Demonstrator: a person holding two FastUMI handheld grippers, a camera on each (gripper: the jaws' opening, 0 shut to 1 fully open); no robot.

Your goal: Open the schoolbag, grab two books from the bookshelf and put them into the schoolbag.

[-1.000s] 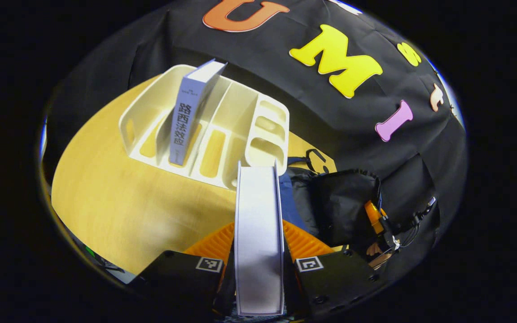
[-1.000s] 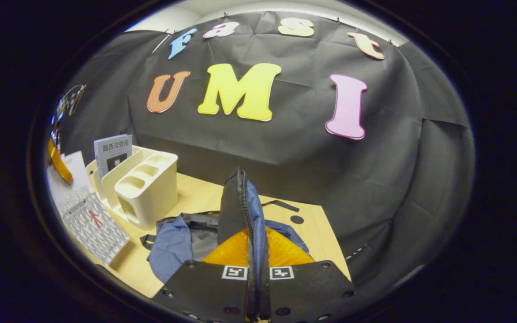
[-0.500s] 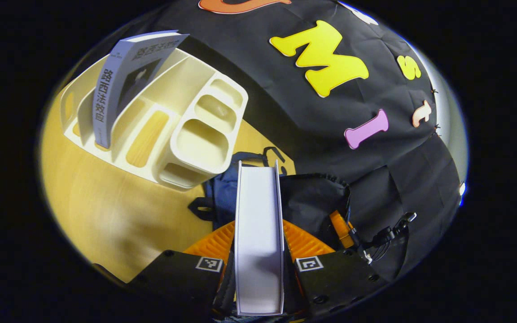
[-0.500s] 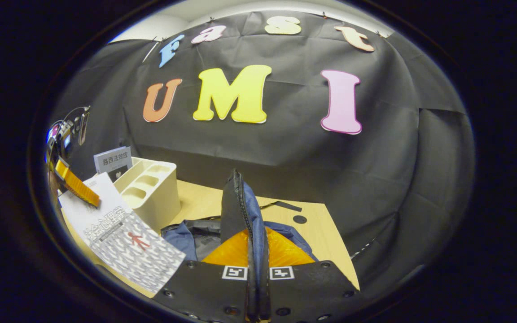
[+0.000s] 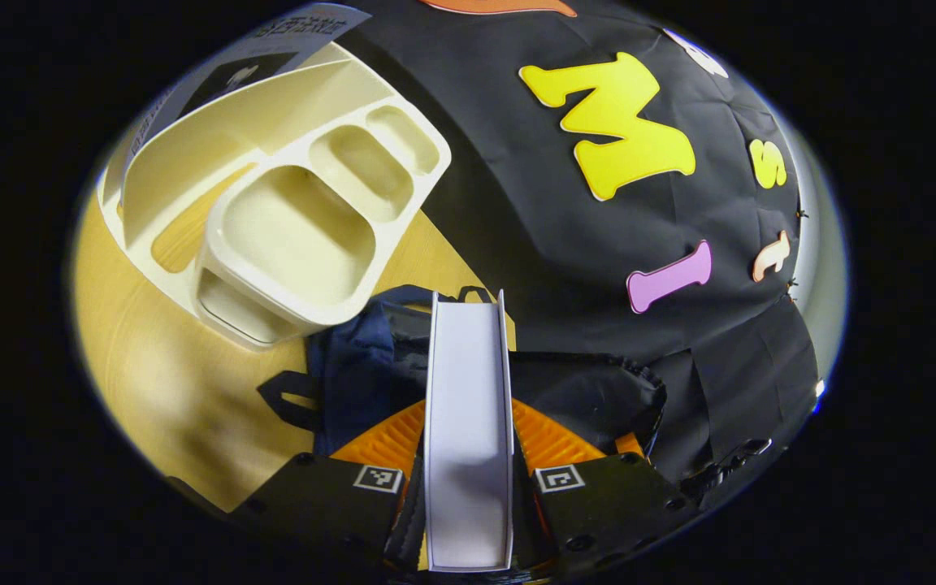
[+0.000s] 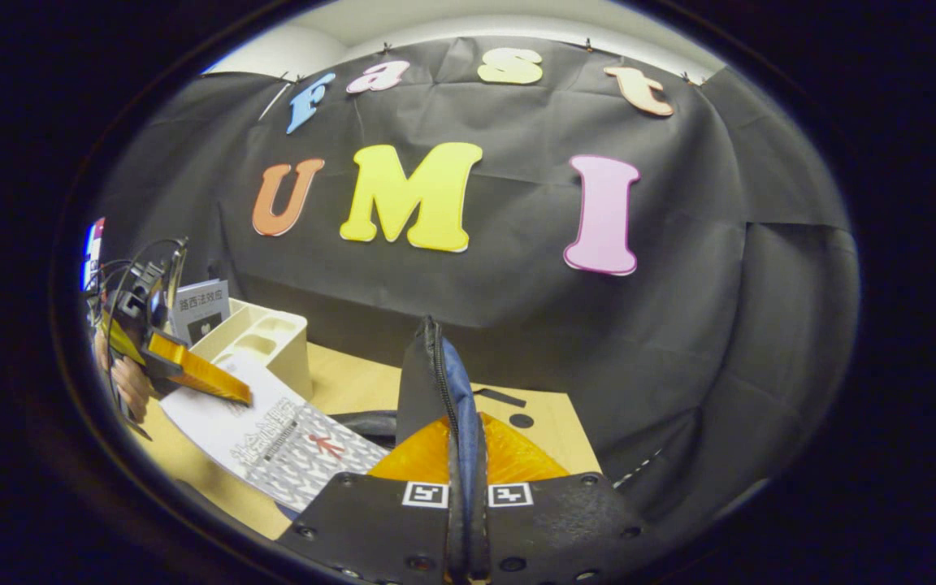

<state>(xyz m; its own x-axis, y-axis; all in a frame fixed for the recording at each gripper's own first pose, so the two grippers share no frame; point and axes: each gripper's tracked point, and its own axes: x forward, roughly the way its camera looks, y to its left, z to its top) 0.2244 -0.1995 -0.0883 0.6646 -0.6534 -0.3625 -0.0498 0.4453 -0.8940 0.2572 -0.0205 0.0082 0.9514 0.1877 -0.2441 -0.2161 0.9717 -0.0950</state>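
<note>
Book pages face the lens in the left gripper view: the left gripper (image 5: 468, 422) is clenched on a thick white-covered paperback book (image 5: 468, 422), both fingers pressed to its covers, the fore-edge running up from 6 o'clock to the centre. Beyond the book's far end lies the dark blue fabric schoolbag (image 5: 354, 374), slumped on the yellow wooden tabletop (image 5: 143, 382), with a black strap loop at about 8 o'clock. At 10 o'clock stands the cream plastic bookshelf organiser (image 5: 289, 219) with slotted dividers and open cups; a second book with a grey-white cover (image 5: 273, 41) stands in its far slot at 11 o'clock.

In the right gripper view, the right gripper (image 6: 466, 487) grasps a raised flap of the schoolbag (image 6: 435, 382), blue outside and black within, with the zipper running along the edge; both fingers squeeze the fabric, holding it upright at centre. At 8 o'clock the held book (image 6: 281, 439) shows its patterned grey and white cover, tilted with its lower corner near the bag's opening. The left gripper (image 6: 192, 370) and the hand (image 6: 131, 386) holding it sit at 9 o'clock. Behind them stand the organiser (image 6: 273, 345) and the second book (image 6: 201, 309).
</note>
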